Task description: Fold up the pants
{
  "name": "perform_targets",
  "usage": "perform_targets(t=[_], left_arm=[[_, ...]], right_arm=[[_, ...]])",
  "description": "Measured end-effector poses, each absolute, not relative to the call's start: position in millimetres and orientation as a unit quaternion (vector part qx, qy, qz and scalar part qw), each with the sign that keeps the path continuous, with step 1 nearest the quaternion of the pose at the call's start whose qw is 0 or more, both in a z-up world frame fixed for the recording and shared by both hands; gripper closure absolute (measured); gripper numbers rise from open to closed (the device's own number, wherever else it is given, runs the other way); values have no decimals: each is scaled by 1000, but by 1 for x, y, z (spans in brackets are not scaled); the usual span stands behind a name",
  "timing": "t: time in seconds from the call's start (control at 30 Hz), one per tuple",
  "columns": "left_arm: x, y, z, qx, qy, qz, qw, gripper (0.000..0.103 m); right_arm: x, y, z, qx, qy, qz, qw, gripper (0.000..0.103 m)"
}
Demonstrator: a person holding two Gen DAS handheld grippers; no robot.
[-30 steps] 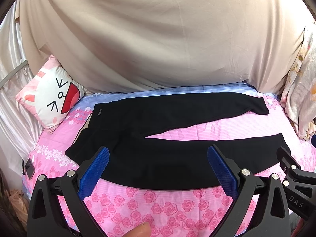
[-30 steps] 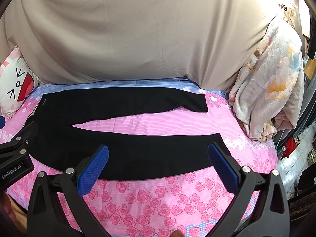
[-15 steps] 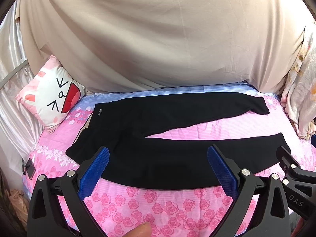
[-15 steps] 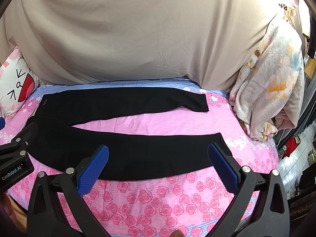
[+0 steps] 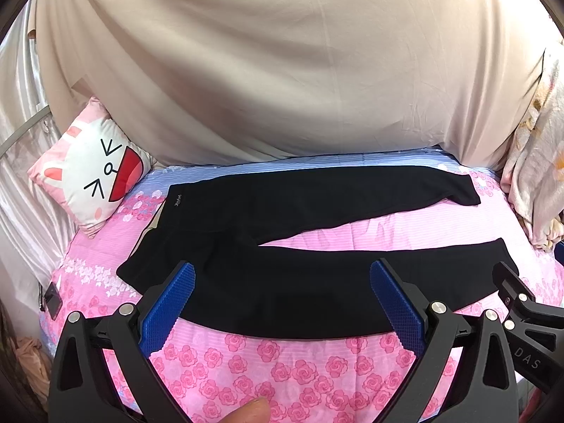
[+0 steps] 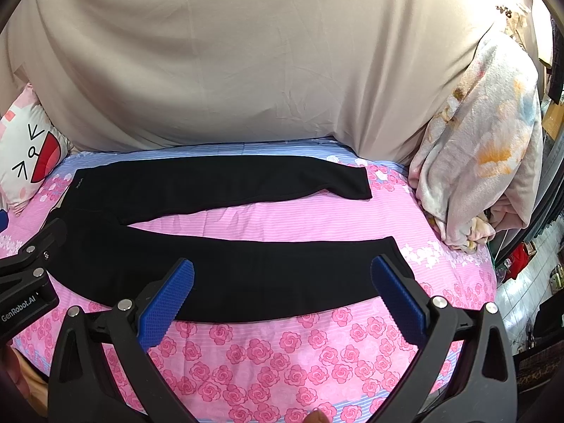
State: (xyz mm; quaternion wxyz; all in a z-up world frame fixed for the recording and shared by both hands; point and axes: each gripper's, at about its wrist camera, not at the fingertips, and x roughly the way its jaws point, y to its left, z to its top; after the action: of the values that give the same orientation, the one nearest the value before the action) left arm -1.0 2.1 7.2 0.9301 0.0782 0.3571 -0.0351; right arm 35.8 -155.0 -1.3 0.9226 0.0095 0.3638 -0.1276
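Observation:
Black pants (image 5: 282, 246) (image 6: 211, 246) lie flat on the pink floral bed, waistband to the left and both legs spread apart in a V toward the right. My left gripper (image 5: 282, 292) hovers open above the near leg close to the waist, blue pads wide apart with nothing between them. My right gripper (image 6: 282, 292) is open too, held over the near leg toward its cuff. Part of the right gripper's black frame (image 5: 528, 317) shows at the left wrist view's right edge. The left gripper's frame (image 6: 28, 282) shows at the right wrist view's left edge.
A cat-face pillow (image 5: 91, 176) leans at the bed's left end. A beige sheet (image 5: 282, 70) hangs behind the bed. A bundled floral blanket (image 6: 486, 148) stands at the right end. A dark phone (image 5: 53, 299) lies near the bed's left edge. A fingertip (image 5: 246, 412) shows at the bottom.

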Motion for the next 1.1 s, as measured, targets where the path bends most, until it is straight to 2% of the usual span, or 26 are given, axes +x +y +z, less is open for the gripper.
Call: perform_targets(t=[1.1], left_arm=[[1,3,5,79,355,-39,931,5]], right_arm=[[36,-157,-2,10,364,-127,923,5]])
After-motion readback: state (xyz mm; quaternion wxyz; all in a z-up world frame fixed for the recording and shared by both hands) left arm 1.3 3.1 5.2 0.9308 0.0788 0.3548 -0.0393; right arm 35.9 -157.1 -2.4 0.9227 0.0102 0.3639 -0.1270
